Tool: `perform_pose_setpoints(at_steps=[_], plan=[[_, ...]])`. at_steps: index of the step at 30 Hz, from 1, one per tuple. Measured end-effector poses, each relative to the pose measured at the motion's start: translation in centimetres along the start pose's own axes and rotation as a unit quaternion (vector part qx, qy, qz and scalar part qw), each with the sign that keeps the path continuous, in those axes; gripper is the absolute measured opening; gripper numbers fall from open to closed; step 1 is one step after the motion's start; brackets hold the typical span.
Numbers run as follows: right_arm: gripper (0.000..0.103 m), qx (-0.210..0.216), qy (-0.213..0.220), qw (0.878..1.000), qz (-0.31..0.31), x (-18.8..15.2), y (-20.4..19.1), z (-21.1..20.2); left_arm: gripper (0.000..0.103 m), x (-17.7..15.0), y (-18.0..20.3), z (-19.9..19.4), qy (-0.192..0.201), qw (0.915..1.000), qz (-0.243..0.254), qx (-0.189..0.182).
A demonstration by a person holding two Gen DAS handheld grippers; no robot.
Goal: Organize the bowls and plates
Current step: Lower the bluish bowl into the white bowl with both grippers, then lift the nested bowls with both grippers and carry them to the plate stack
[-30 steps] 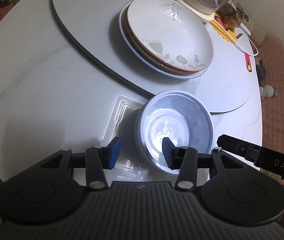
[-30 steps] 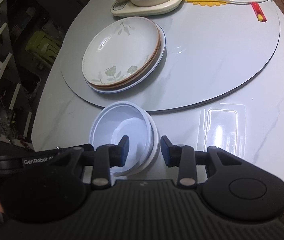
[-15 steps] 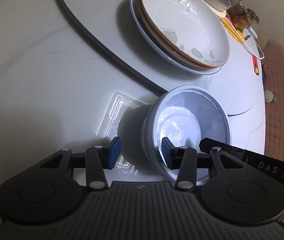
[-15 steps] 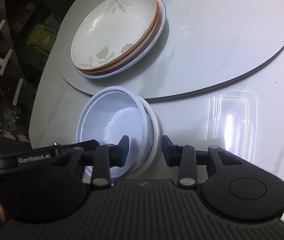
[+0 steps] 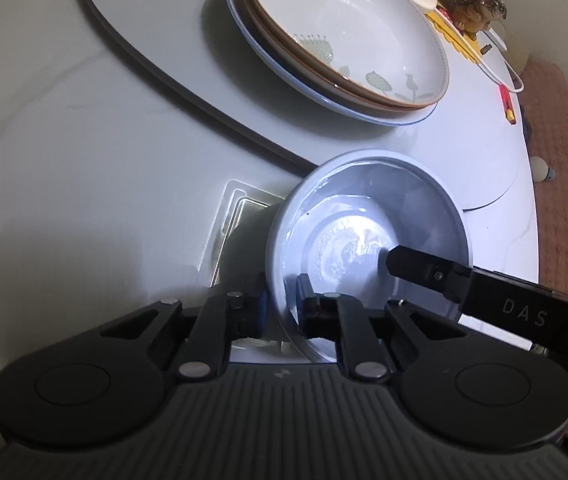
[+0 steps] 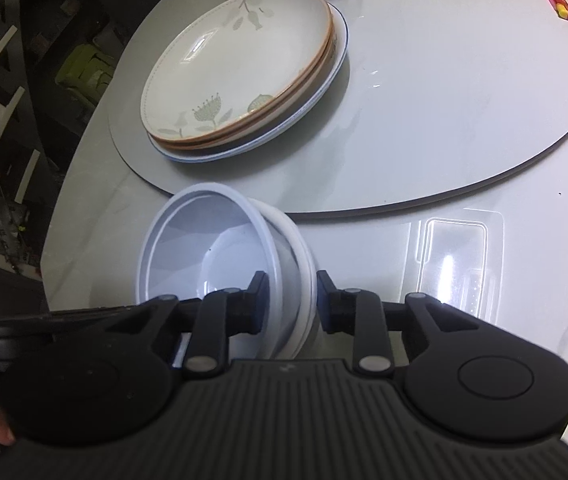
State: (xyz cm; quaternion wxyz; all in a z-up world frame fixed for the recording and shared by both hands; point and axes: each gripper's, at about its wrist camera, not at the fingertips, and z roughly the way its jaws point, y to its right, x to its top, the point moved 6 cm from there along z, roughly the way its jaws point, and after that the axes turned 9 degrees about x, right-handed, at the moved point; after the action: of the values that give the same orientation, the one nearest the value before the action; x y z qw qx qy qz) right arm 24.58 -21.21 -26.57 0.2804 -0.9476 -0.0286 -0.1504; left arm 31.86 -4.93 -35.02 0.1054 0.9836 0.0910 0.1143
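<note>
both grippers came down closer to the bowls [image 5: 368, 252]. left gripper [image 5: 282, 312] jaws and right gripper [image 6: 292, 304] jaws are closing, pinching opposite rims near the tabletop [image 5: 84, 152] edge.

Left gripper [image 5: 282, 312] closing on bowl [image 5: 368, 240]

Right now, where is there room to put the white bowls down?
Best spot: the turntable, bare between the plate stack and the red pen. The table edge by the clear lid is crowded, with both claws on the white bowls.
</note>
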Motion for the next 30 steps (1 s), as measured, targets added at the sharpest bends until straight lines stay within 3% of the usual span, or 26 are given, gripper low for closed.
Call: perform_pose_setpoints(at_steps=[14,30], plan=[[0.029,0.014,0.0,1.0,0.018,0.1,-3.3,-3.1,0.017,-1.1,-1.0,-5.3,-0.011,0.9987,-0.043,-0.025],[0.029,0.0,0.089,0.995,0.053,0.9,-8.5,-7.6,0.017,1.9,-2.6,-14.1,0.052,0.9959,0.028,-0.069]])
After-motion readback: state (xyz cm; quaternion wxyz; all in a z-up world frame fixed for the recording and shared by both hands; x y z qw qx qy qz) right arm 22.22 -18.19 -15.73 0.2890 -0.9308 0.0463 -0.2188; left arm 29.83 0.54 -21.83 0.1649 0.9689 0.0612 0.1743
